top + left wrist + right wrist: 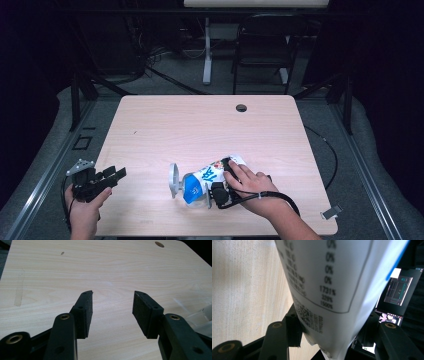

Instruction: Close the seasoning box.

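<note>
**A:** What do the jaws look like on your end?

**B:** In the right gripper view my right gripper (329, 340) has its jaws spread around the bottom of the pouch (329, 282). The white printed panel fills the gap between them, and the left pad looks to be touching it. I'd call that a grip. In the left gripper view my left gripper (112, 307) has its jaws wide apart with only bare table (105, 267) between them.

**A:** Where is the pouch in the high view?

**B:** Lower middle of the frame. The pouch (207, 180) lies tilted on the wood, blue end toward the lower left, with a pale round cap-like piece (173, 180) just beside that end. My right hand (252, 187) lies over its right side. The left gripper (107, 177) sits at the lower left, off the table's corner and well apart from it.

**A:** So how far along?

**B:** Early, I think. The pouch is taken hold of but not lifted, and the left side hasn't joined in yet. Whatever comes after the grasp is still to do.
</note>
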Available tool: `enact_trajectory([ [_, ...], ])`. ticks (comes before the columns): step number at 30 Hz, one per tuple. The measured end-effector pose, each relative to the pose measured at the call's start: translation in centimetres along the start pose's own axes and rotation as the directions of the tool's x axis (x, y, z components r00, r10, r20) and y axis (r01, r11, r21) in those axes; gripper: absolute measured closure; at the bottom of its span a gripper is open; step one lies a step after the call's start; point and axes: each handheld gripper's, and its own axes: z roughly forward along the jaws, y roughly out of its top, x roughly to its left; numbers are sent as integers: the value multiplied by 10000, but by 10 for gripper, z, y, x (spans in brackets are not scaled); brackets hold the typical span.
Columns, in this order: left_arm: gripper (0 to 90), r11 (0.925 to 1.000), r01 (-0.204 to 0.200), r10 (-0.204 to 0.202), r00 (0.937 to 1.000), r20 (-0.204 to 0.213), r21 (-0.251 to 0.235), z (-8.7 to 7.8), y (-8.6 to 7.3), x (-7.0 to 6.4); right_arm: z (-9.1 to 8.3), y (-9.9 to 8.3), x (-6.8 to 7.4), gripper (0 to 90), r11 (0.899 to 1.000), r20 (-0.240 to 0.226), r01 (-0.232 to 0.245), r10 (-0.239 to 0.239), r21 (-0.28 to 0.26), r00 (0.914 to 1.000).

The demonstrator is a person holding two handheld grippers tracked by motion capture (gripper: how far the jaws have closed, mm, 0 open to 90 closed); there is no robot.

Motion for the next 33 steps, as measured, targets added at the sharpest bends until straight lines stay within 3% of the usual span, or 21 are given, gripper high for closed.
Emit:
enact_trajectory([
  [18, 513, 10000, 63, -64, 10000, -40, -63, 2, -1, 1, 2, 0, -1, 483, 9997, 136, 228, -229, 89, 9996],
  [22, 513, 9999, 78, -78, 10000, -1, -70, 1, -1, 1, 0, 2, -2, 485, 9984, 169, 432, -439, 375, 9989],
  [23, 513, 9999, 82, -82, 10000, -5, -69, 1, -1, 1, 2, 1, -2, 485, 9994, 98, 281, -283, 177, 9996],
  [33, 513, 9999, 104, -104, 9999, -9, -105, 1, -1, 2, 2, 2, -2, 486, 9987, 221, 442, -448, 256, 9988],
])
